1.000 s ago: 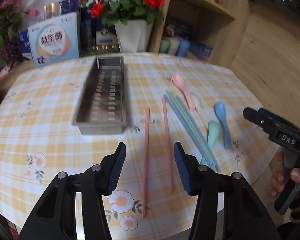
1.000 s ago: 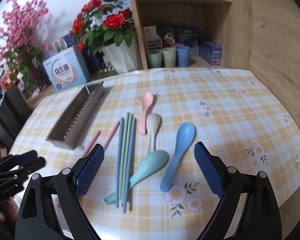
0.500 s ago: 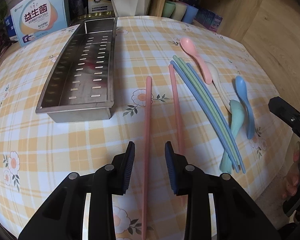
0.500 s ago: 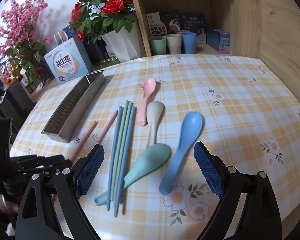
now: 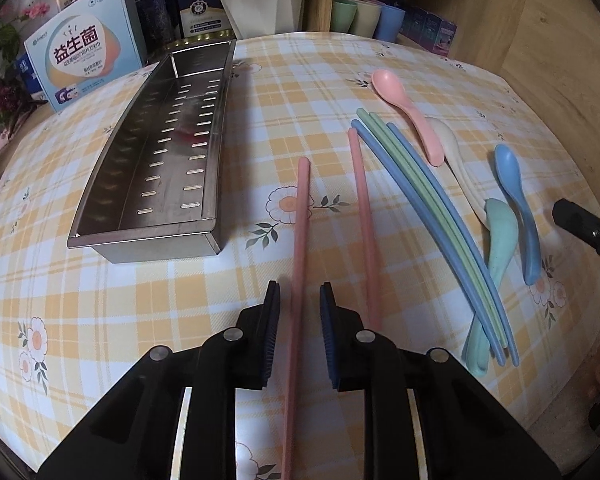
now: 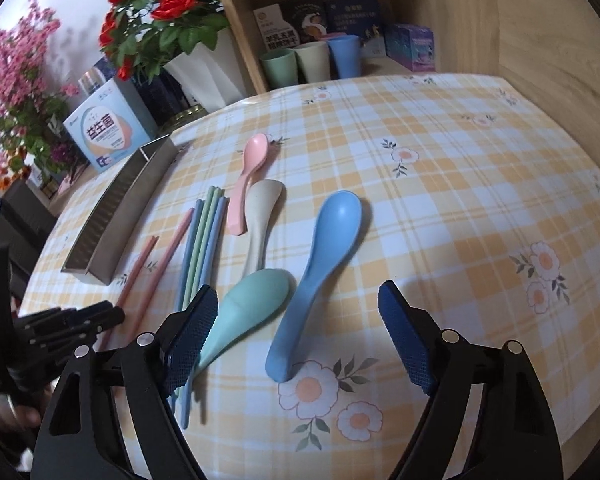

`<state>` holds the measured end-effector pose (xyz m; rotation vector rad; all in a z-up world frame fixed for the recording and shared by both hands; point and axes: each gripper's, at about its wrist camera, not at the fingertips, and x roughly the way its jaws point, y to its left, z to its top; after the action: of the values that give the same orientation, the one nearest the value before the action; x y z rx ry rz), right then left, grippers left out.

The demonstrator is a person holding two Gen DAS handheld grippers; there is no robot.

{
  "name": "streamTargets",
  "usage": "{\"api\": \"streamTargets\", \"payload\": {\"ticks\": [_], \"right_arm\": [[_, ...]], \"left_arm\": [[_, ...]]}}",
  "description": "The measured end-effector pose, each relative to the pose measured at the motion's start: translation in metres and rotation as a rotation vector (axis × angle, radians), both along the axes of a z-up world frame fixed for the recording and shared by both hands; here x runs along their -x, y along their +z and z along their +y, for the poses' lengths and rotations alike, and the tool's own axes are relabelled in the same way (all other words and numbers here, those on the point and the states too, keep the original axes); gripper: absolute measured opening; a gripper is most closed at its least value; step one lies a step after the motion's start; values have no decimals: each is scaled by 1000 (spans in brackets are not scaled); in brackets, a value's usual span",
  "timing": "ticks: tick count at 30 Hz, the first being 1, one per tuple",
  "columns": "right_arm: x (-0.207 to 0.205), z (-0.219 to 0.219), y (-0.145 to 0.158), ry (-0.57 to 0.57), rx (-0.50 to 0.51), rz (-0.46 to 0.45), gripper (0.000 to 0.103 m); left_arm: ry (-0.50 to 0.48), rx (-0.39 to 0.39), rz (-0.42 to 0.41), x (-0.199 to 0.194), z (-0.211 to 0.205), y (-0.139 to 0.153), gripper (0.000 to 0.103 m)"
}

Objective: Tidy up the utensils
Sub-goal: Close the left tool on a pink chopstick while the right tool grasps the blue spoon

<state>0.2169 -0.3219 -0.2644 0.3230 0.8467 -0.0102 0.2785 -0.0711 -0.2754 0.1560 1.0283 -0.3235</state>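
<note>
Your left gripper (image 5: pixel 299 312) is closing around the left pink chopstick (image 5: pixel 300 232) at lower centre with gaps still showing, so the thin stick may roll or pivot out. Your right gripper (image 6: pixel 296 338), wide and closing, straddles the blue spoon (image 6: pixel 320 264) handle but could nudge the green spoon (image 6: pixel 256 300). The tray (image 5: pixel 112 184) waits upper left on the checked floral tabletop (image 5: pixel 100 320), before flowers and shelves.
</note>
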Motion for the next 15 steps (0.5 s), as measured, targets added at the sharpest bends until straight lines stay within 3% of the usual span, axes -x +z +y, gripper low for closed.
{"api": "streamTargets", "payload": {"ticks": [3, 6, 10, 15], "right_arm": [[-2, -1, -4, 5, -23, 12, 71], [-3, 1, -7, 25, -42, 25, 59], [-8, -3, -15, 34, -123, 40, 40], [-17, -15, -28, 1, -229, 71, 32]], "left_arm": [[33, 11, 17, -4, 6, 1, 6], [44, 47, 34, -5, 12, 0, 6], [30, 33, 20, -3, 9, 0, 6], [14, 46, 21, -3, 12, -1, 6]]}}
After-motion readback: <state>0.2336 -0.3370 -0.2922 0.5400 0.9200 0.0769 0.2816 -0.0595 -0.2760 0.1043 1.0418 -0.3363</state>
